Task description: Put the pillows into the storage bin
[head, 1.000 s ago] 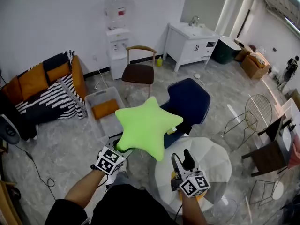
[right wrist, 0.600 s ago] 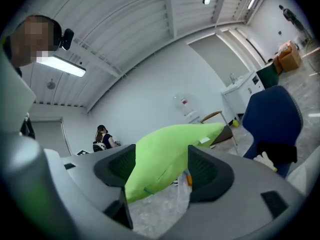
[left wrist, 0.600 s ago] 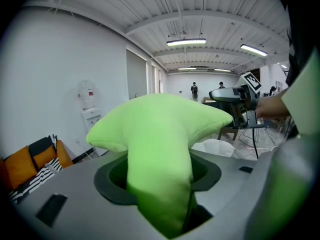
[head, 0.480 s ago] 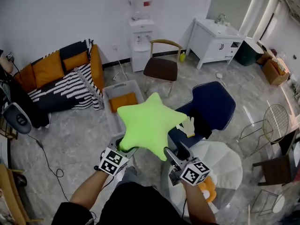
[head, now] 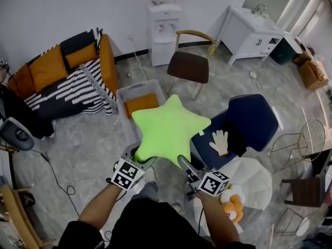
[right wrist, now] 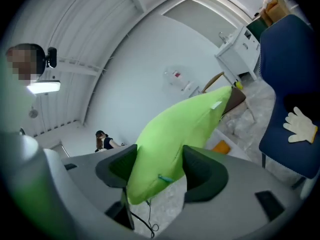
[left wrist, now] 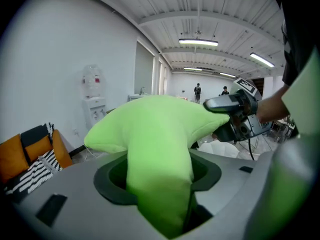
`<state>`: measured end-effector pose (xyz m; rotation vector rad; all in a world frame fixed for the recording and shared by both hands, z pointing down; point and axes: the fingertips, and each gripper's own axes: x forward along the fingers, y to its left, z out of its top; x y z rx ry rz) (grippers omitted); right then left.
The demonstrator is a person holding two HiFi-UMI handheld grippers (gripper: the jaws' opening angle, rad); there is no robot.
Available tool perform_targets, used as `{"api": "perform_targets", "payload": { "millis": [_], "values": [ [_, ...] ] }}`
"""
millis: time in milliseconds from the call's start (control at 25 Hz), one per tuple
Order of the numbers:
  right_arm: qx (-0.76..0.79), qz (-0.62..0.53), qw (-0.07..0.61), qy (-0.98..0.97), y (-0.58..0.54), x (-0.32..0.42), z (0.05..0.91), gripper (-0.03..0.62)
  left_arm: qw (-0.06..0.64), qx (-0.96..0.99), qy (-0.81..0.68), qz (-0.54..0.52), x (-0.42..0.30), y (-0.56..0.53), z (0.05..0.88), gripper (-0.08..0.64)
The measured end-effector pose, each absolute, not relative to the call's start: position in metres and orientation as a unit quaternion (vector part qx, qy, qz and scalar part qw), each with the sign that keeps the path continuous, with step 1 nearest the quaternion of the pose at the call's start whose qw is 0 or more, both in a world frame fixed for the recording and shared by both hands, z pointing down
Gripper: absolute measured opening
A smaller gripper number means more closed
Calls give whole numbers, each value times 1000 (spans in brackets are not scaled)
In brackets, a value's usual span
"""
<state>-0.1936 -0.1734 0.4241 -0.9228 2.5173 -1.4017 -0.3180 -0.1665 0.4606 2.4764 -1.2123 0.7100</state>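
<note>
Star pillow (head: 168, 128): bright green, five points. Held up off the floor at the centre of the head view. Its upper point overlaps the near edge of the bin.
Left gripper (head: 136, 157): lower left of centre. Jaws closed on the star pillow's lower-left point. In the left gripper view that point is squeezed narrow between the pads and bulges out beyond them.
Right gripper (head: 184, 163): lower right of centre, at the star pillow's lowest point. Jaws wide apart and have just been opening. That point hangs between them, lying against one pad, not pinched.
Bin (head: 122, 98): clear plastic, on the floor, up and left of the star pillow in the frame. Its near end is hidden behind the pillow.
Orange pillow (head: 141, 104): lies flat inside the bin.
Sofa (head: 62, 87): upper left, with a striped throw and orange cushions.
Blue chair (head: 249, 121): just right of the star pillow. A white glove (head: 220, 141) lies on its seat.
Wooden chair (head: 189, 65): above centre, brown seat, beyond the bin.
Water dispenser (head: 165, 22): top centre, against the wall.
Table (head: 254, 180): round, white, lower right. An orange-and-white soft toy (head: 233, 201) sits at its near edge, beside the right forearm.
</note>
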Motion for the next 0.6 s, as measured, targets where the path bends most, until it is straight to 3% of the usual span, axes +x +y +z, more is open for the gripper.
{"api": "perform_targets", "payload": {
  "millis": [200, 600],
  "values": [
    [-317, -461, 57, 827, -212, -233, 435, 254, 186, 855, -421, 239, -353, -193, 480, 266],
    [-311, -474, 15, 824, -238, -271, 471, 248, 247, 833, -430, 244, -384, -208, 524, 278]
  ]
}}
